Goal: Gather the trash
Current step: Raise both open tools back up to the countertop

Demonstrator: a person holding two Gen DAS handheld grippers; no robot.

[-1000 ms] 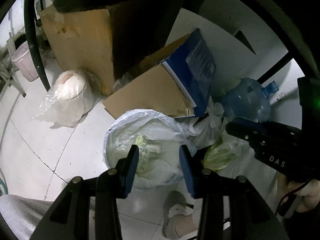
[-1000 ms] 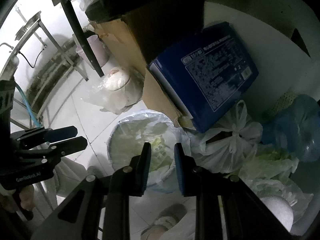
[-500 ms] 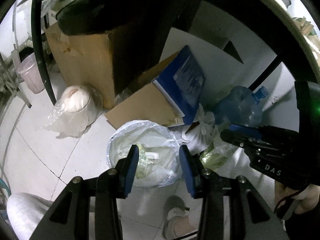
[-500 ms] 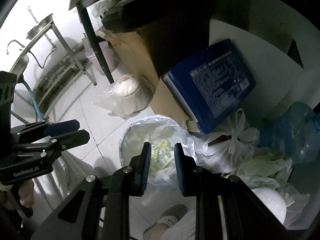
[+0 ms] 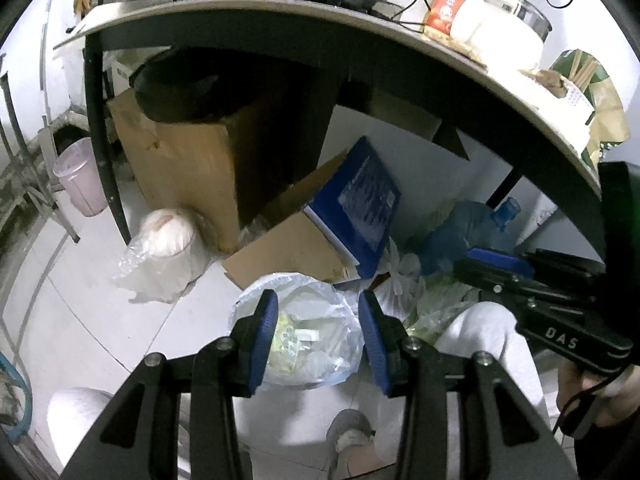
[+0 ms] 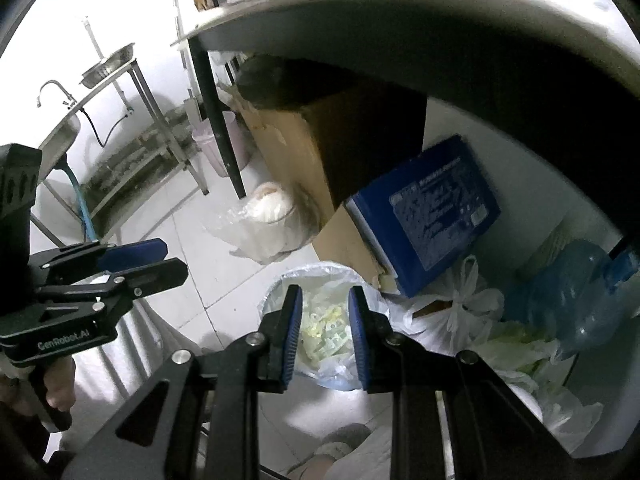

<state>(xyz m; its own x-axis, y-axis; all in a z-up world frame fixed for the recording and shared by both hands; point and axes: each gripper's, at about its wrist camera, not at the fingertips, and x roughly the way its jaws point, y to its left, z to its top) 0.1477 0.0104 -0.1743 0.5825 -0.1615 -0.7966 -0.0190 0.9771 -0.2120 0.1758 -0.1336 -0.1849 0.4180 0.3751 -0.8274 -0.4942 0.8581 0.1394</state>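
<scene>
A round trash bin lined with a clear bag (image 5: 304,292) (image 6: 320,276) stands on the floor under the table, with yellowish wrappers and white scraps inside. My left gripper (image 5: 318,312) is open and empty, held well above the bin. My right gripper (image 6: 324,312) is open and empty, also above the bin. Each gripper shows in the other's view: the right one (image 5: 496,268) at the right edge, the left one (image 6: 152,260) at the left edge.
A table edge (image 5: 360,24) arcs overhead with a bottle and pots on it. Under it stand a cardboard box (image 5: 188,168), a blue box (image 5: 364,200), a water jug (image 5: 468,228), tied plastic bags (image 6: 464,304) and a bagged white roll (image 5: 168,236). A pink bin (image 5: 80,176) is at left.
Both grippers have risen and pulled back from the bin, so it looks smaller and the tabletop has come into view. The jaws stay open.
</scene>
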